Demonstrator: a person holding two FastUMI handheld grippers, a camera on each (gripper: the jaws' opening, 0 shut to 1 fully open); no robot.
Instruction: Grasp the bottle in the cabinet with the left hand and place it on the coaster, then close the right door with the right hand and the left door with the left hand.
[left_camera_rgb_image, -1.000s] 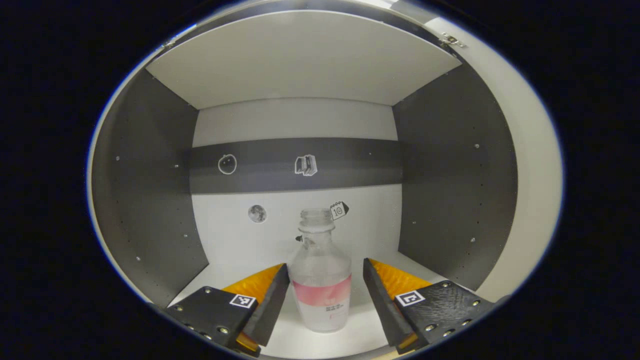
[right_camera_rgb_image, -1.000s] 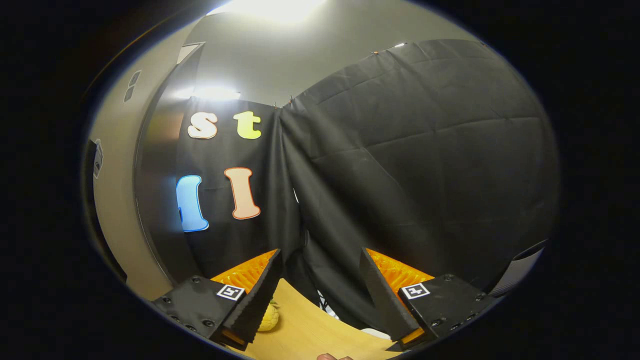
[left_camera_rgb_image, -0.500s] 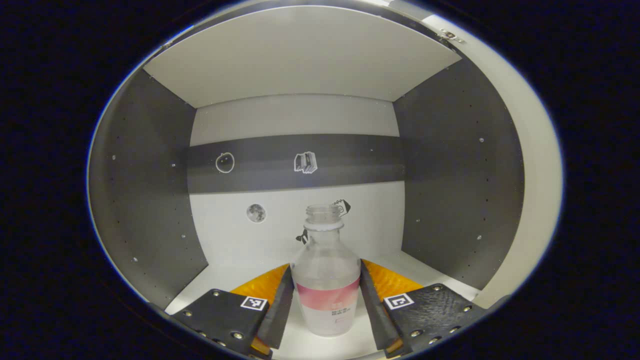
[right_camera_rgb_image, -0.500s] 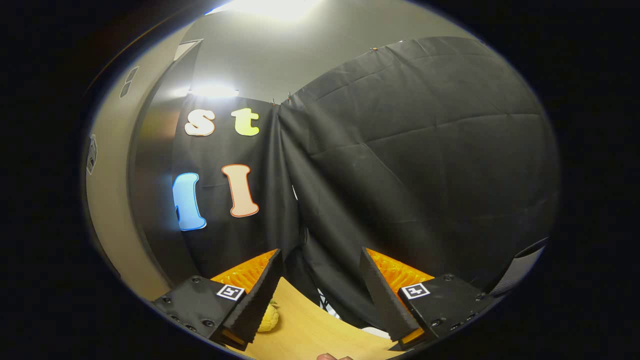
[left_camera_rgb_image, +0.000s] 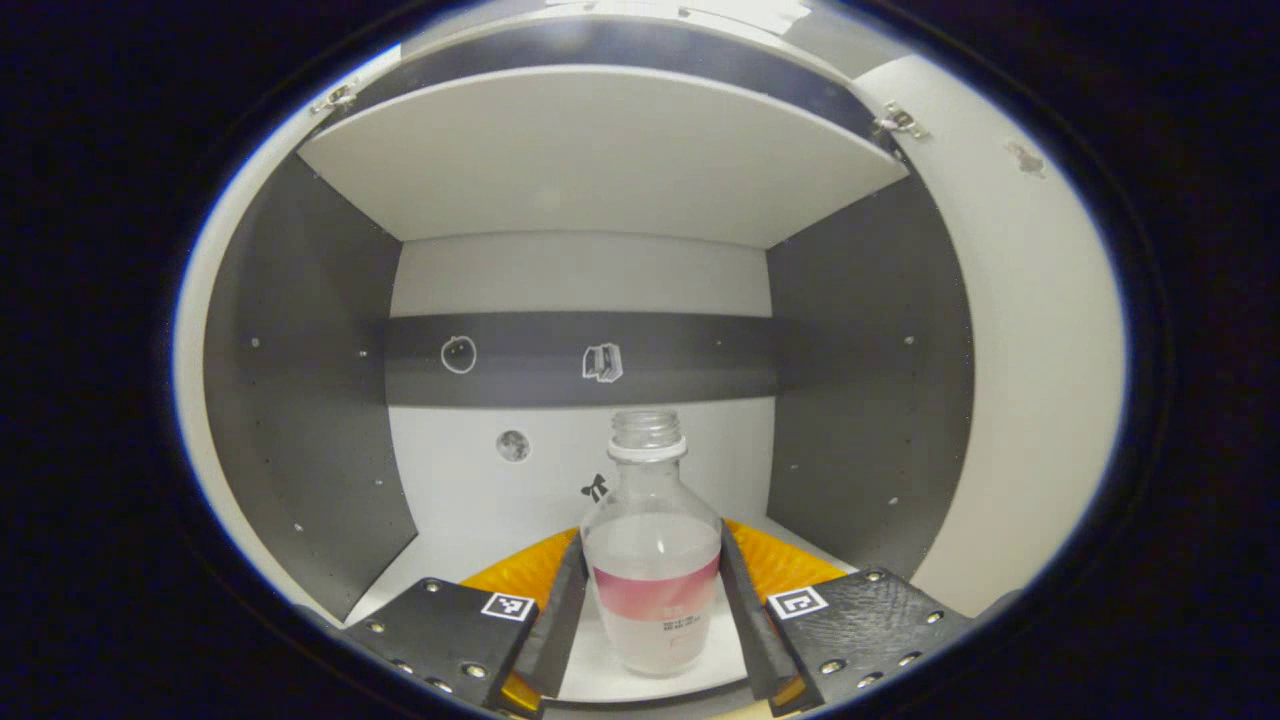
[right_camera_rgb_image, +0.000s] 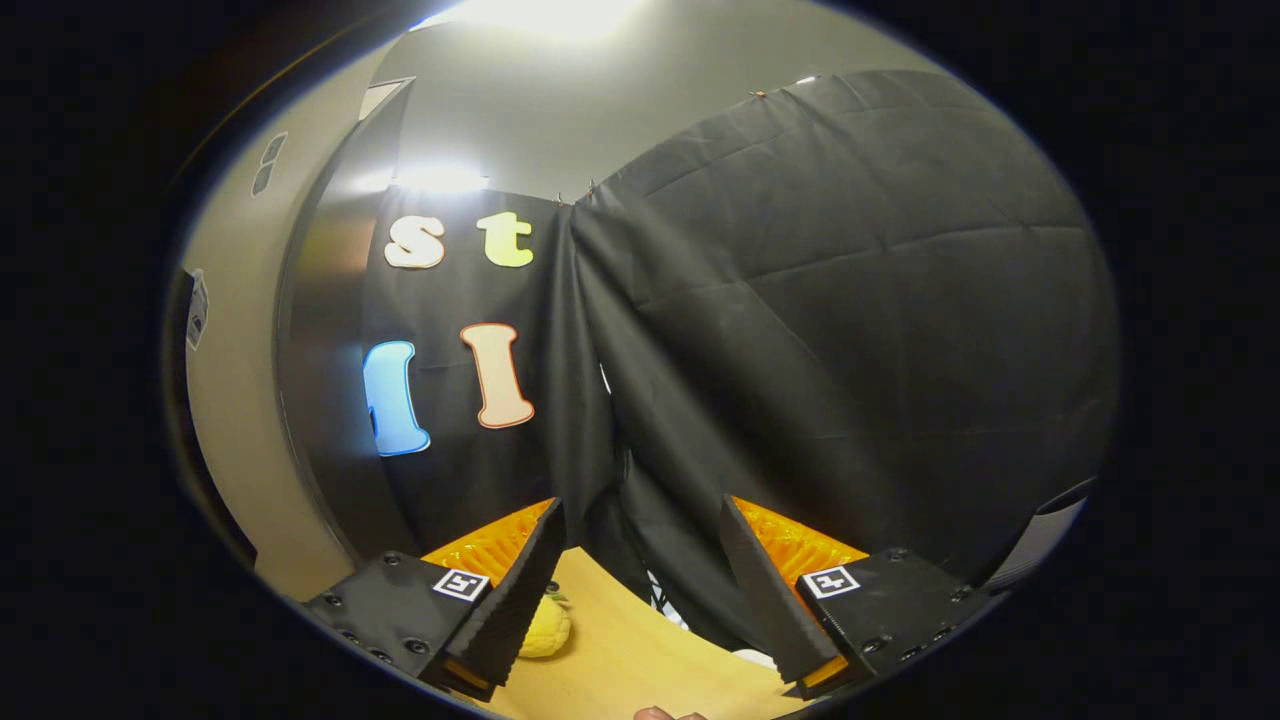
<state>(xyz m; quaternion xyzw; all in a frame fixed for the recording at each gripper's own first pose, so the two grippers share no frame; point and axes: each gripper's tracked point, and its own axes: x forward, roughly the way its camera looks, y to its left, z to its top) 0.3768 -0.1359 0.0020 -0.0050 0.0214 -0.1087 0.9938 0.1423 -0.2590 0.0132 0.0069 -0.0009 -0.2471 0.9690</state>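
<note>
In the left gripper view, the left gripper (left_camera_rgb_image: 652, 600) reaches into the open cabinet (left_camera_rgb_image: 300, 400) and is closed on the bottle (left_camera_rgb_image: 652, 570): both fingers (left_camera_rgb_image: 560, 625) press flat against the bottle's sides, one on each flank, at the height of its pink label band. The bottle stands upright between them, clear, uncapped, its neck and open mouth rising straight ahead above the fingertips. Its base sits just above the white cabinet floor (left_camera_rgb_image: 440, 560); whether it touches the floor cannot be told. Beyond the bottle, ahead of the gripper, the back wall (left_camera_rgb_image: 580, 280) carries a dark band with small stickers (left_camera_rgb_image: 603, 362); more stickers lie lower, to the left of the bottle's neck. A white shelf (left_camera_rgb_image: 600, 150) roofs the compartment overhead. Grey side walls flank the gripper on both sides, and the pale inner face of the right door (left_camera_rgb_image: 1020, 380) stands swung open far off to its right, a hinge at its top corner.

In the right gripper view, the right gripper (right_camera_rgb_image: 635, 590) hangs with its fingers spread wide and nothing between them. It points at the black cloth ahead. Below and between the fingers runs a wooden table (right_camera_rgb_image: 620, 660), with a yellow object (right_camera_rgb_image: 548, 632) just beside the left finger, partly hidden by it. A fingertip of the person (right_camera_rgb_image: 655, 713) peeks at the bottom edge.
</note>
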